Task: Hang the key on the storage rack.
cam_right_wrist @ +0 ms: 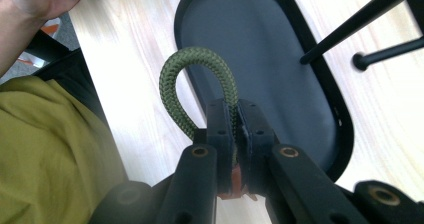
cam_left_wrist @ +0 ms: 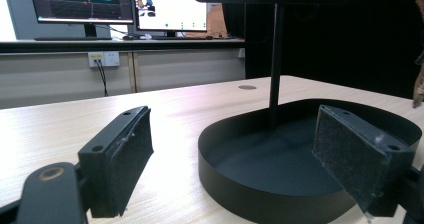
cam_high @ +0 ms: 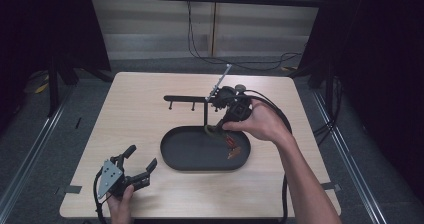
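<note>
Right gripper (cam_right_wrist: 235, 119): black jaws closed tight on a thick olive-green braided rope loop (cam_right_wrist: 192, 81). One leg of the loop is pinched between the pads; the other leg runs down outside the left-hand pad in the right gripper view. The rounded bend of the loop stands clear beyond the jaw tips. A small orange-red piece (cam_right_wrist: 231, 186) shows low between the jaws, under the clamped leg; what it is cannot be told.

Position, referenced to the black oval metal tray (cam_high: 192, 156): in the high view the right gripper (cam_high: 223, 125) sits over the tray's far right part, beside the thin black upright post (cam_high: 204, 115) that rises from the tray. The green loop (cam_high: 210, 130) hangs just under the jaws, above the tray floor. A reddish-brown end (cam_high: 231, 145) trails below it towards the tray's right rim; contact with the floor cannot be judged.

Orientation: the loop's long axis follows the jaw line, bend pointing away from the hand (cam_high: 262, 124).

Appearance: herringbone weave, round section, matte, tight U-bend.

Left gripper (cam_high: 142, 164): jaws wide apart, nothing between them, resting near the tray's near-left side on the pale wooden table (cam_high: 130, 104). In the left gripper view its pads (cam_left_wrist: 125, 159) frame the tray wall (cam_left_wrist: 240, 184).
</note>
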Available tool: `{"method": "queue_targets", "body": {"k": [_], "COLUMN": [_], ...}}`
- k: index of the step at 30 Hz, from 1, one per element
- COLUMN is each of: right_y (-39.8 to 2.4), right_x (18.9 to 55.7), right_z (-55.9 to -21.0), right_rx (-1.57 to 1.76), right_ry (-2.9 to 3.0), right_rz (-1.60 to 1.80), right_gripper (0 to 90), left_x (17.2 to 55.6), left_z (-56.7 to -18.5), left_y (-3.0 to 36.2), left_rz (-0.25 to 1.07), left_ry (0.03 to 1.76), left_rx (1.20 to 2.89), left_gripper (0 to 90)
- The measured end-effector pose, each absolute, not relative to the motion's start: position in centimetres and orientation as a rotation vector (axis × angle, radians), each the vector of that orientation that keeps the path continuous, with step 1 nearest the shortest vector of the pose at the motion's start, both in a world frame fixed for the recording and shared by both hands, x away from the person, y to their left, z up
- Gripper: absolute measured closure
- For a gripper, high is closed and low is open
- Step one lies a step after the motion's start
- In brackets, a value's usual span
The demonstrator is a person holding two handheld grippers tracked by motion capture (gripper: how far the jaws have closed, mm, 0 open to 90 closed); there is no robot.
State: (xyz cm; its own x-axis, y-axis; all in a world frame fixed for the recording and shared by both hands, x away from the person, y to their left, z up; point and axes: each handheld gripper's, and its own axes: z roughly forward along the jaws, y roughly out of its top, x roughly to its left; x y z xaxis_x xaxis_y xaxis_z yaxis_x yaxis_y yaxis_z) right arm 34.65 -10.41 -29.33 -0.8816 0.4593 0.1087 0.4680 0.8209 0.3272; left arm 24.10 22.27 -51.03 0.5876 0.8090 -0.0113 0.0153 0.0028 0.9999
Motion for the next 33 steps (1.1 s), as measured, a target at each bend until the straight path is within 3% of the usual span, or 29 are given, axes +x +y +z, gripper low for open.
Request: {"method": "queue_targets", "body": {"k": [33], "right_y": [-10.5], "right_x": [40.3], "right_z": [-27.7], "right_rx": [-0.893], "right_ry": [-2.982], "right_rz": [-0.527], "right_gripper": [85.4], "left_x": [24.1], "left_z": [-51.0], "left_y": [22.3], "left_rz": [0.722], "left_ry": [0.742], "left_rx": [1.45], "left_gripper": [15.7]}}
